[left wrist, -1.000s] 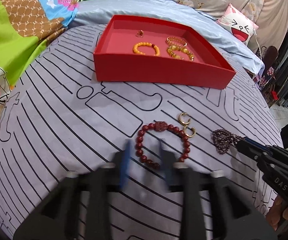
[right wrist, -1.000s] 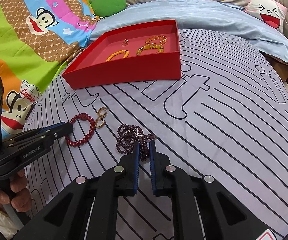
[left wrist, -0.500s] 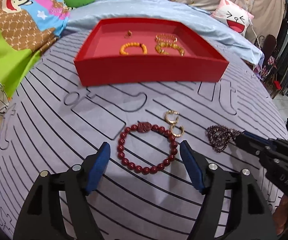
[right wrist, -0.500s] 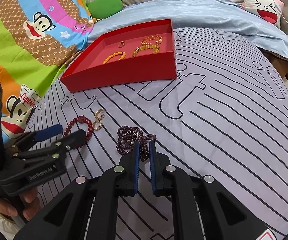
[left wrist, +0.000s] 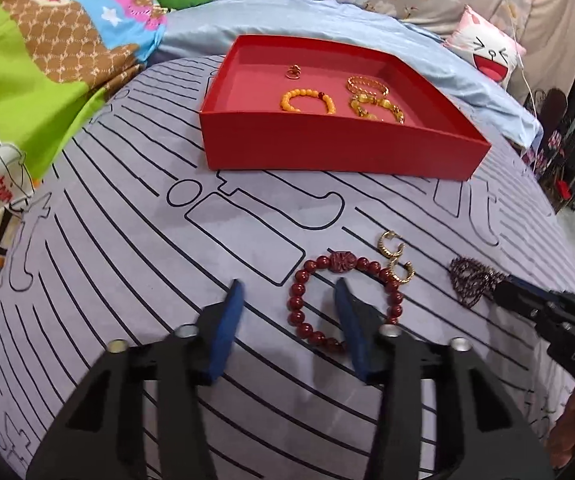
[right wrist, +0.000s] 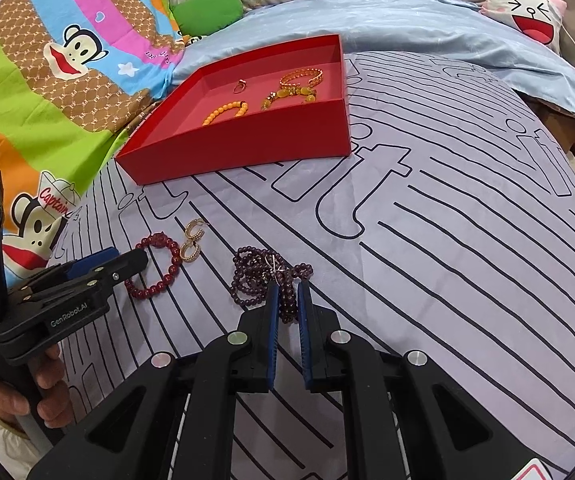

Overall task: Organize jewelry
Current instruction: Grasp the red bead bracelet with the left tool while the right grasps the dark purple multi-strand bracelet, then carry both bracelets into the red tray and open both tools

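Note:
A dark red bead bracelet (left wrist: 341, 262) lies on the striped lilac cloth. My left gripper (left wrist: 289, 284) hovers over it with its jaws closing. The bracelet's left arc is between the blue pads, the right finger (left wrist: 349, 320) sits inside the ring, and neither pad presses on the beads. My right gripper (right wrist: 287, 285) is shut on a strand of the purple bead bracelet (right wrist: 251, 276), which rests bunched on the cloth. A red box (left wrist: 343, 152) stands beyond, holding an orange bead bracelet (left wrist: 307, 100), gold bracelets (left wrist: 371, 96) and a small ring (left wrist: 293, 72).
Two gold hoop earrings (left wrist: 393, 256) lie right beside the red bracelet. A light blue blanket (right wrist: 407, 20) and a cartoon cushion (right wrist: 527, 12) lie behind the box, with a colourful monkey-print sheet (right wrist: 47, 80) to the left. A hand (right wrist: 47, 392) holds the left gripper's handle.
My left jaws spread wide and then narrowed again; they now stand further left, with the right finger inside the red bracelet's ring. The right gripper stayed shut on the purple beads.

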`<state>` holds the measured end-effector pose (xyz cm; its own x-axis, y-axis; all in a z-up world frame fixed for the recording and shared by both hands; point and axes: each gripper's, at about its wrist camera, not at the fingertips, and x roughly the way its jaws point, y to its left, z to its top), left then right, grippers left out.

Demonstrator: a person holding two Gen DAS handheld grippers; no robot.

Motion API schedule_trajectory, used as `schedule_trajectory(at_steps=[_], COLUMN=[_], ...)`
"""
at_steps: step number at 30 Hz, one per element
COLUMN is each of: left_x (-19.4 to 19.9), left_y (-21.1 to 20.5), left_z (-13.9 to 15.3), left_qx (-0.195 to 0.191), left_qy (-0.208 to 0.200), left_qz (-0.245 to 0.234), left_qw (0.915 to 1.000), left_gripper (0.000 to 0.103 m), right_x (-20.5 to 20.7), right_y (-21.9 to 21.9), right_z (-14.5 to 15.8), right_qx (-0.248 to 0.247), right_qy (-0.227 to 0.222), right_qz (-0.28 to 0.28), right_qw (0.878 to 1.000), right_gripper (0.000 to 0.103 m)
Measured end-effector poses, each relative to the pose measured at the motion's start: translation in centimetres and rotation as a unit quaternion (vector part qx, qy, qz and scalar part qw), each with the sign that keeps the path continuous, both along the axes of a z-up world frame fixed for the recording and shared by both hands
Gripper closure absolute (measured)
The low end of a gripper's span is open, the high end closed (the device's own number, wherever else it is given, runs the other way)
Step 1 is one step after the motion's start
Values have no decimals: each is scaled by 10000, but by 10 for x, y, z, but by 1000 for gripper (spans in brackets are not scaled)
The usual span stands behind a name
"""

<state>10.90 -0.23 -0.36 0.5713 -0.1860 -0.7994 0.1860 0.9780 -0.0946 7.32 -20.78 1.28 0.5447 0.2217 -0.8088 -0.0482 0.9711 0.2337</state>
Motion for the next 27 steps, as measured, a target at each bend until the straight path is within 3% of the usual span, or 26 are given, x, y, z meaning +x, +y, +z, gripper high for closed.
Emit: schedule_trajectory(at_steps=[2, 3, 13, 27], left_x=[1, 2, -5, -3], left_y=[-3, -4, -10, -19], left_z=[0, 0, 24, 92], left_qx=[63, 47, -231, -773], left_qy=[-32, -22, -119, -516], left_qz=[-82, -135, -347, -643], left_qw=[9999, 9999, 9991, 9936], left_gripper=[82, 96, 96, 96], right_x=[0, 0, -5, 6], right_y=[2, 3, 6, 1], right_z=[0, 0, 19, 86], right_qx=[-12, -15, -50, 248], right_qy=[-4, -7, -241, -918], right_qz=[26, 37, 125, 186], right_qw=[10000, 10000, 9996, 9953], right_gripper=[94, 94, 96, 96])
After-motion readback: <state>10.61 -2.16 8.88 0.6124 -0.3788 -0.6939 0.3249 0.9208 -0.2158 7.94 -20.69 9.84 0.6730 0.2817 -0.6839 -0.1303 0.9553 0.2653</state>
